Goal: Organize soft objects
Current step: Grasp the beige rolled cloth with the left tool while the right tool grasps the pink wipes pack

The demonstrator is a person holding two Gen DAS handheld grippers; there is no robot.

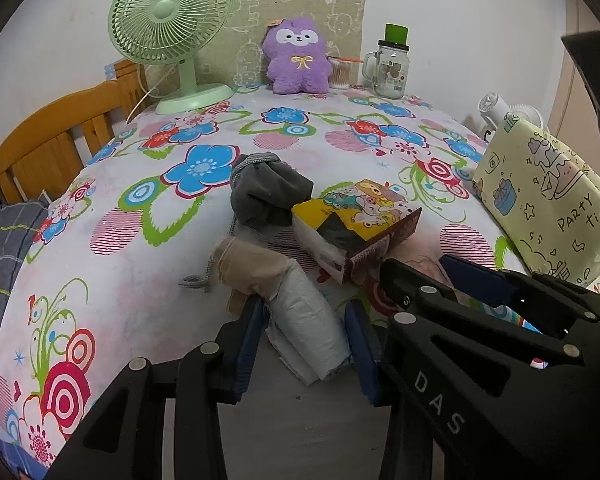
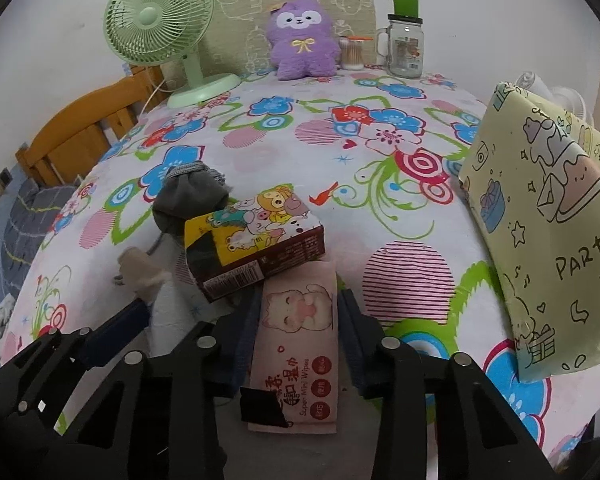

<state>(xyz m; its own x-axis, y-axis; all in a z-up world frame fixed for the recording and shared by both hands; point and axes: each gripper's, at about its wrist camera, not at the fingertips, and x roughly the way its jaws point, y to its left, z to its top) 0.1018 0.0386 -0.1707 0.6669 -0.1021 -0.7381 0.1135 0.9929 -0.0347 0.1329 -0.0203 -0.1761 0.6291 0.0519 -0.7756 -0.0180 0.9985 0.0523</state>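
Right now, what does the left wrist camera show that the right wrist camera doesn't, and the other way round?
Only the left view shows the left gripper closed on the pale roll. Only the right view shows the right gripper closed on the pink wipes pack. Both show the fan, purple plush toy, glass jar and tissue box.

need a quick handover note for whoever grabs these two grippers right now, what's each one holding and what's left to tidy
Left gripper: shut on the grey-white plastic bag roll, near the table's front edge.
Right gripper: shut on the pink wet wipes pack, lying flat on the flowered tablecloth.
Cartoon tissue pack lies tilted, its near end over the far end of the wipes. Dark grey cloth bundle sits just behind it; a beige soft item lies at the far end of the roll.
Yellow party bag stands at the right.
Done: both items gripped, neither visibly lifted.
Left: everything still to be put away; the destination isn't evident.
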